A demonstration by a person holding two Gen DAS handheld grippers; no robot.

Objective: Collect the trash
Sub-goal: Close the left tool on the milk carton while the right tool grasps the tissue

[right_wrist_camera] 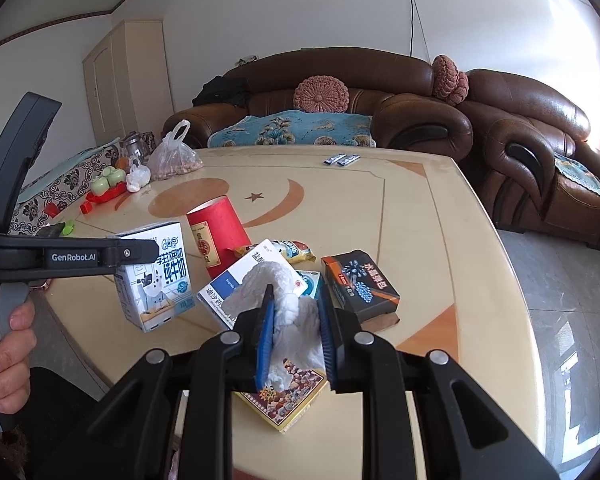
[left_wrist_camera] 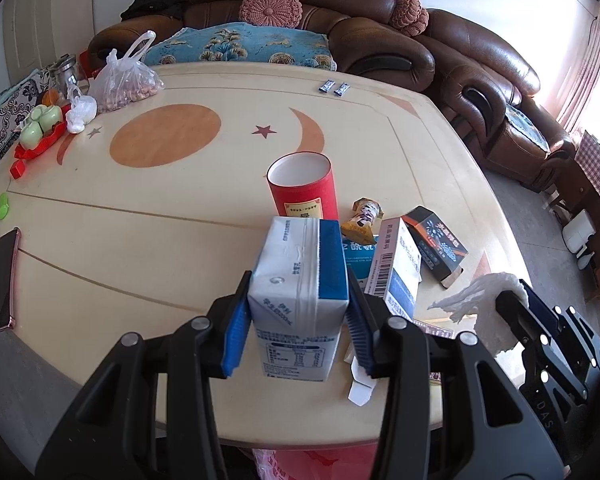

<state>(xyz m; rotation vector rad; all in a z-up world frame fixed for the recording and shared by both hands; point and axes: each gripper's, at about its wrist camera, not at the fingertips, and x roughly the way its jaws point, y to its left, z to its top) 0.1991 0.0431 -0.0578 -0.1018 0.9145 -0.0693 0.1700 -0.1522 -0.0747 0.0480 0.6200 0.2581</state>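
Left wrist view shows the left gripper (left_wrist_camera: 298, 312) with its 2 blue pads squeezing a small white and blue cardboard milk carton (left_wrist_camera: 300, 292). The carton is held up off the pale round wooden table (left_wrist_camera: 140, 248), just in front of the tall red paper tube (left_wrist_camera: 302, 188). The right gripper (right_wrist_camera: 296, 332) has its fingers pinched nearly together on a crumpled white paper tissue (right_wrist_camera: 288, 304), and it is lifted over the pile of small boxes.

What could go wrong? The tissue is soft and loose. A bit hangs down, so I think it could catch on the white and blue medicine box (right_wrist_camera: 244, 288) or slip out if the hand shakes. The carton is smooth, and the pads grip only its sides. A quick swing could let it slide or tip. If any milk is left inside, a hard squeeze could push it out. The 2 grippers are near each other, so they could bump.

The red tube stands open at the top, and it looks empty inside. A clear plastic bag (left_wrist_camera: 126, 80) at the far edge holds what look like nuts. A pink bag (left_wrist_camera: 300, 464) shows below the table edge; I cannot tell what is in it. The black and orange box (right_wrist_camera: 360, 284) is closed.
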